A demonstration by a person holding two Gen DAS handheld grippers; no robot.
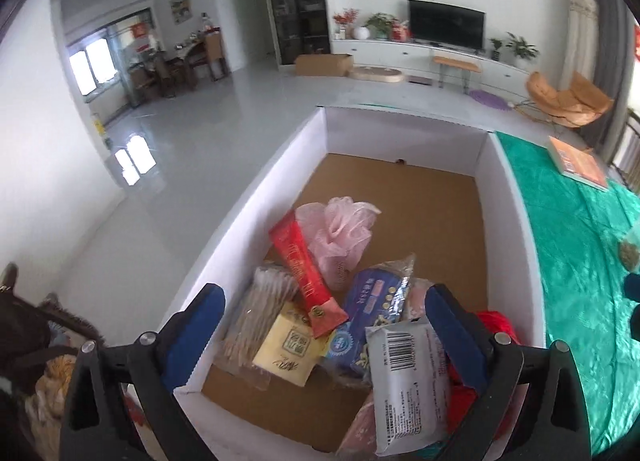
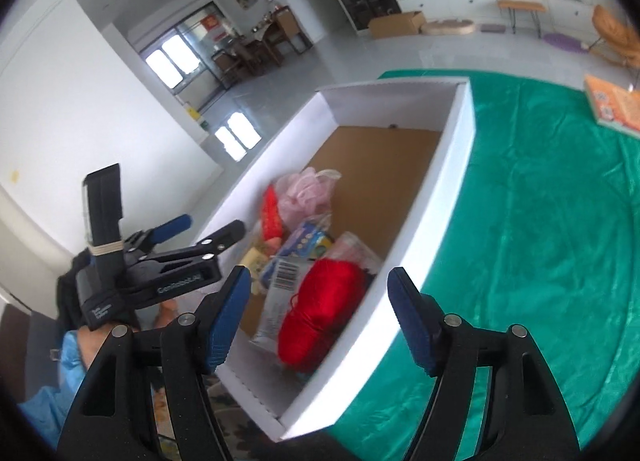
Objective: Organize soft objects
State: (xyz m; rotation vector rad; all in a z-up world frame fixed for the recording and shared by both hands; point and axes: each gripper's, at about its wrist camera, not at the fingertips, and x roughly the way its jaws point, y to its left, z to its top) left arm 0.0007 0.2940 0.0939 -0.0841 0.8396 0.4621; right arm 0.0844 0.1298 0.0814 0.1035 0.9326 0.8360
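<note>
two grippers hang over a white box point(image 1: 256, 197) with a brown cardboard floor, which sits on a desk under a green cloth point(image 2: 540, 241). the left gripper point(image 1: 324, 325) is spread wide with nothing between its blue pads, above the pile at the box's near end: a pink mesh bath pouf point(image 1: 340, 233), a red tube point(image 1: 304, 273), a bag of cotton swabs point(image 1: 256, 313), a yellow packet point(image 1: 288, 353), a blue packet point(image 1: 376, 301) and a white barcoded pack point(image 1: 408, 377). the right gripper point(image 2: 320, 309) is also wide open and empty, above a red yarn ball point(image 2: 320, 313) lying in the box against its right wall. an orange book point(image 2: 612, 105) lies well apart on the cloth.
</note>
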